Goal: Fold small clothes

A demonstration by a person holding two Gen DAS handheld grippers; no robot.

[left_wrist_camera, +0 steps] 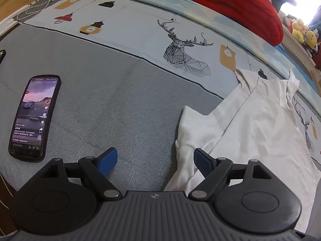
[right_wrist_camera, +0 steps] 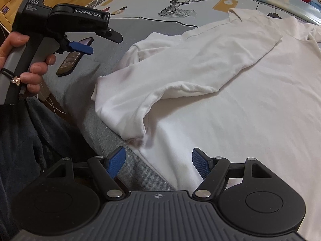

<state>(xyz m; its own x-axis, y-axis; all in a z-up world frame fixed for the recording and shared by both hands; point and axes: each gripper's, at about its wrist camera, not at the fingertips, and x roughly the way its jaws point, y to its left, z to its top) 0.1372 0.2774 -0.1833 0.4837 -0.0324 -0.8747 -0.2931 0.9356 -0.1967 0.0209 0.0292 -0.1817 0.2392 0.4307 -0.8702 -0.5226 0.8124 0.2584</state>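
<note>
White shirt (right_wrist_camera: 230, 92) fills most of the right wrist view, spread flat on a grey bedcover (right_wrist_camera: 84, 92) with its collar toward the upper right of the frame and one sleeve folded across the body, the cuff end pointing toward the left. In the left wrist view the same shirt (left_wrist_camera: 260, 124) lies at the right side of the frame, its hem reaching down to the lower right. The right gripper (right_wrist_camera: 158, 160) sits at the bottom centre of its own view with its blue pads spread wide; the lower edge of the shirt lies under the gap, but neither pad presses on the cloth. The left gripper (left_wrist_camera: 155, 158) likewise stands wide apart at the bottom of its view, its right pad just over the shirt's edge and its left pad over bare grey cover, pinching nothing. From the right wrist view the left gripper (right_wrist_camera: 94, 44) shows in the upper left, held by a hand (right_wrist_camera: 30, 66) around its grey handle. A phone (left_wrist_camera: 34, 116) with its screen lit (some video playing) lies on the cover at the left of the left wrist view, well apart from the shirt. A red blanket (left_wrist_camera: 240, 6) sits rolled at the upper right, beyond a pale sheet with a deer print (left_wrist_camera: 184, 50).
</note>
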